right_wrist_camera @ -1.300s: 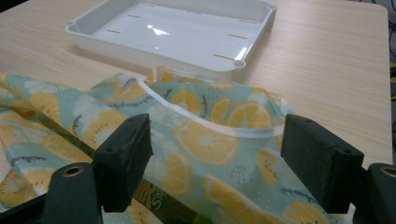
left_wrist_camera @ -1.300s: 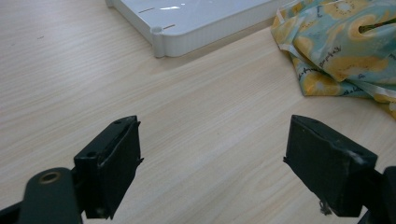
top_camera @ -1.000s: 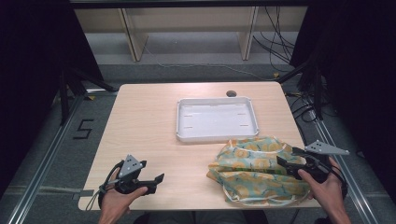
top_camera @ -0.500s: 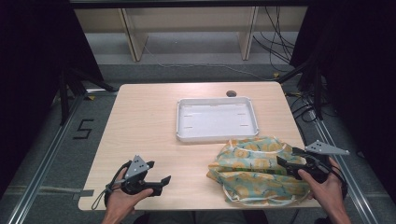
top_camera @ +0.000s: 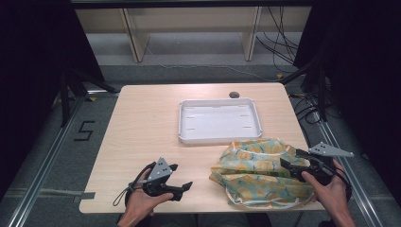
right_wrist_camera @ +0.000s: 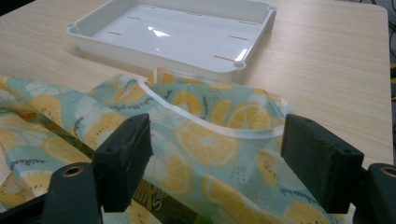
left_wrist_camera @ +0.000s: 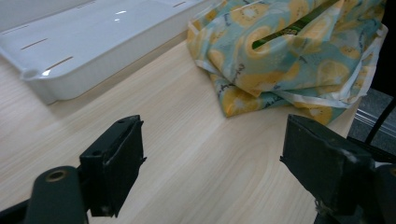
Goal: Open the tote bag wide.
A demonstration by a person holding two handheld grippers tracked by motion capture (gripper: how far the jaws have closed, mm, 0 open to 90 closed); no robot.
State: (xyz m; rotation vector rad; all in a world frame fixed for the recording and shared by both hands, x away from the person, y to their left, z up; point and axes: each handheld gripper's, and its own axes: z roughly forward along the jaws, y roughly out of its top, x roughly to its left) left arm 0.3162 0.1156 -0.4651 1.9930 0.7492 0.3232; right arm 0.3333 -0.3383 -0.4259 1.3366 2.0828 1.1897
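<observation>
A crumpled cloth bag (top_camera: 257, 172) printed with lemons on pale green lies at the table's front right; it also shows in the left gripper view (left_wrist_camera: 289, 56) and the right gripper view (right_wrist_camera: 196, 140). My right gripper (top_camera: 292, 158) hovers open over the bag's right side, jaws wide apart above the fabric (right_wrist_camera: 212, 140). My left gripper (top_camera: 178, 177) stands open near the front edge, left of the bag, with bare table between its jaws (left_wrist_camera: 210, 158). A white empty tray (top_camera: 218, 137) sits behind the bag in the middle of the table.
The tray's near rim (left_wrist_camera: 93, 79) lies just beyond the bag; its corner (right_wrist_camera: 240, 63) is close to the cloth. A dark round hole (top_camera: 234, 94) is in the table behind the tray. Light wooden tabletop (top_camera: 142, 127) stretches to the left.
My left gripper has moved right along the front edge toward the bag, and its jaws point more at the cloth. The right gripper and the bag have stayed in place.
</observation>
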